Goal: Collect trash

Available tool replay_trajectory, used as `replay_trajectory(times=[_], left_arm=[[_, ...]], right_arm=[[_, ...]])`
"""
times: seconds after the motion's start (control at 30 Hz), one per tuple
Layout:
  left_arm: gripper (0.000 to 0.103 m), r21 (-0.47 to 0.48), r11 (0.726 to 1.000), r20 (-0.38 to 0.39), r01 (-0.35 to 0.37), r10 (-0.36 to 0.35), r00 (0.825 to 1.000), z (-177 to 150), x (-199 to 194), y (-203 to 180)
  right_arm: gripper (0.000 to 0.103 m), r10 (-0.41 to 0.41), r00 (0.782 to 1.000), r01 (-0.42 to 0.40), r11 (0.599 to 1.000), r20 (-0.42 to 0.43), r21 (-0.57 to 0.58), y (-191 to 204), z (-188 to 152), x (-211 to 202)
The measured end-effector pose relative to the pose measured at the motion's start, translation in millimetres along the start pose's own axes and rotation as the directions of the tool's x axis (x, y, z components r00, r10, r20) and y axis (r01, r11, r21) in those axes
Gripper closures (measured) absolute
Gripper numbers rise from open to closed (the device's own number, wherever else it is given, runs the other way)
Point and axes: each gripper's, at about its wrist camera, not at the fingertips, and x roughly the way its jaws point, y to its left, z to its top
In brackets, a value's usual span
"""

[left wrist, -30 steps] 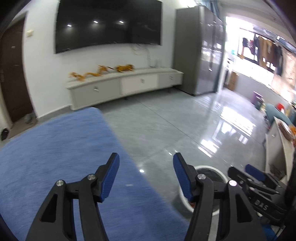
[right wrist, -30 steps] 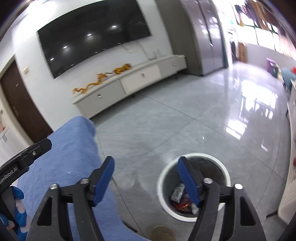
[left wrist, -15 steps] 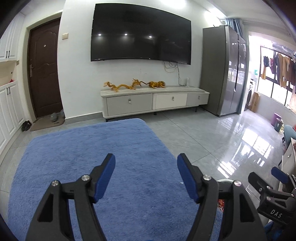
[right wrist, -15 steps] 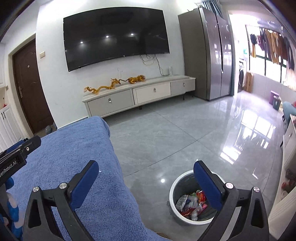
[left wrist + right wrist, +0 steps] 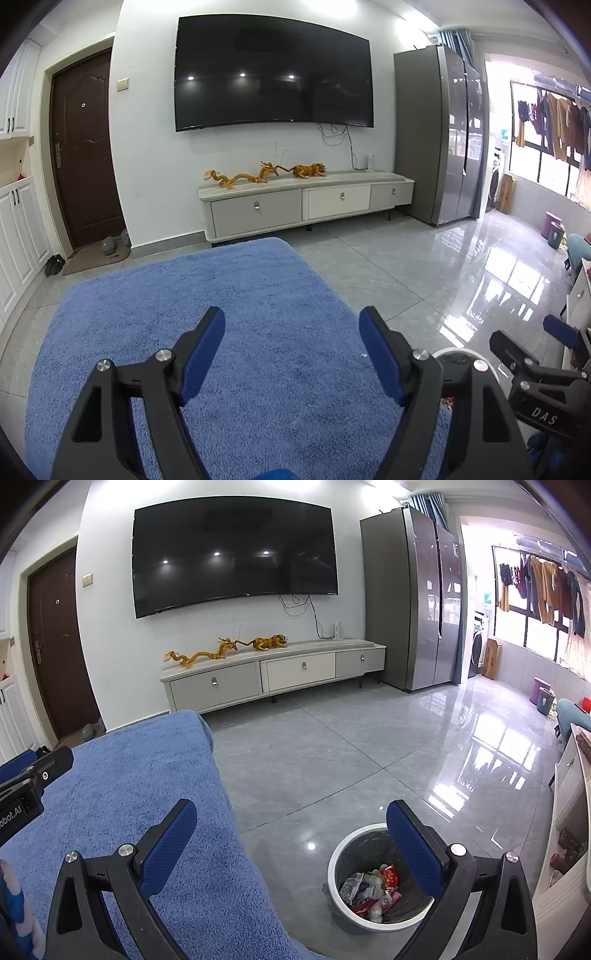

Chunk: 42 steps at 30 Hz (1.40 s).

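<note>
Blue rug (image 5: 258,295) on grey tile, bin (image 5: 369,919) w/ trash, left gripper (image 5: 291,325) opening empty, right gripper (image 5: 291,823) wide apart

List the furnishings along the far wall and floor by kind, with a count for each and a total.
Wall-mounted TV: 1
TV cabinet: 1
Golden figurines on the cabinet: 2
Refrigerator: 1
Brown door: 1
Blue rug: 1
White trash bin holding wrappers: 1
Total: 8
</note>
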Motion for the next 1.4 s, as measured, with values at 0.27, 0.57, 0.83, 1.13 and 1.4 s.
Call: replay_trajectory(times=[0.27,0.57,0.83,1.13,1.4], left_arm=[[0.029,0.018,1.000,-0.059,0.008,-0.007,0.998,-18,11,-1],[0.029,0.016,1.000,-0.053,-0.010,0.011,0.999,-19,15,-4],[0.029,0.010,1.000,-0.055,-0.002,0.002,0.998,-18,18,-4],[0.029,0.008,1.000,-0.044,0.003,-0.002,0.999,-18,17,-1],[0.029,0.009,1.000,-0.032,0.007,-0.007,0.999,-19,14,1]], right_arm=[[0.000,-0.003,0.999,0.003,1.000,-0.032,0.003,2,-8,10],[0.000,-0.004,0.999,0.004,1.000,-0.054,0.003,-1,-13,19],[0.000,-0.008,0.998,0.008,1.000,-0.058,0.007,0,-11,21],[0.000,-0.005,0.999,0.005,1.000,-0.050,0.007,2,-14,17],[0.000,-0.007,0.999,0.007,1.000,-0.041,0.006,4,-12,13]])
